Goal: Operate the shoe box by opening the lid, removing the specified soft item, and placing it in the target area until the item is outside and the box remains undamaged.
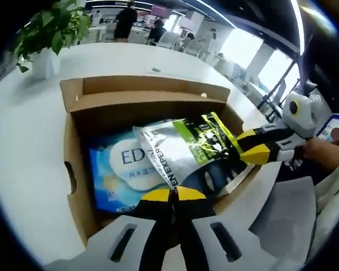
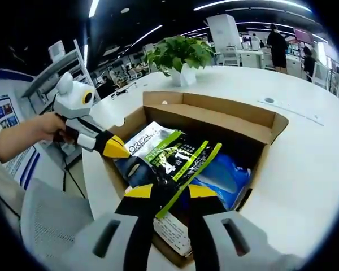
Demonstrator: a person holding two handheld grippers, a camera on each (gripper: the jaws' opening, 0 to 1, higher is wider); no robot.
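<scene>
**Pouch half out of the box**

Both grippers, left and right, are clamped on the silver-green foil pouch above the open brown cardboard shoe box. I'd lift straight up, clear of the walls.

Box: brown corrugated cardboard, matt, with raw-cut edges on the flaps. Pouch: glossy plastic film, silver, green and black print, creased and reflective. Pack: blue-and-white soft plastic wrap with a slight sheen. Surface: white, smooth, semi-gloss, reflecting the ceiling lights. Left hand-held gripper: black and yellow jaw tips, smooth moulded plastic; grey matt body. Right hand-held gripper: same finish. Pot: white, smooth.
</scene>
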